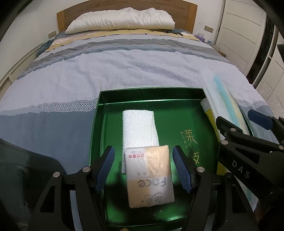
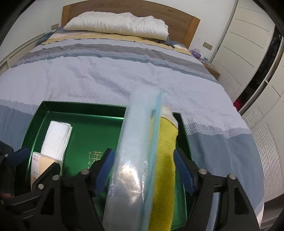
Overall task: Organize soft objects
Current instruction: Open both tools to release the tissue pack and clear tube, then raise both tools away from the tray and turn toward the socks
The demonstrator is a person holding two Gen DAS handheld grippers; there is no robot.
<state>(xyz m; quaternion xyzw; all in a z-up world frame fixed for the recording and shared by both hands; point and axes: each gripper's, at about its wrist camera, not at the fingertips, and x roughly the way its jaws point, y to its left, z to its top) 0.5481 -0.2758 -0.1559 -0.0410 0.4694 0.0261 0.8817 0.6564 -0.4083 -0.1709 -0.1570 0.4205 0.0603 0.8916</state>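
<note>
A green tray (image 1: 152,89) (image 2: 83,104) lies on the striped bedspread. In it lie a folded white paper towel (image 1: 138,126) (image 2: 56,138) and a beige tissue pack (image 1: 150,177) (image 2: 40,163) printed "Face". My left gripper (image 1: 143,151) (image 2: 38,160) stands open astride the tissue pack, with a gap at each pad. At the tray's right side a clear blue-edged plastic pack (image 2: 138,142) (image 1: 218,92) stands on edge against a yellow towel (image 2: 165,160) (image 1: 211,115). My right gripper (image 2: 143,152) (image 1: 236,117) is open around both.
The bedspread (image 1: 88,74) stretches ahead to a white pillow (image 1: 120,17) and a wooden headboard (image 2: 159,12). White wardrobe doors (image 2: 248,35) line the right side, with a bedside table (image 2: 211,69) near them.
</note>
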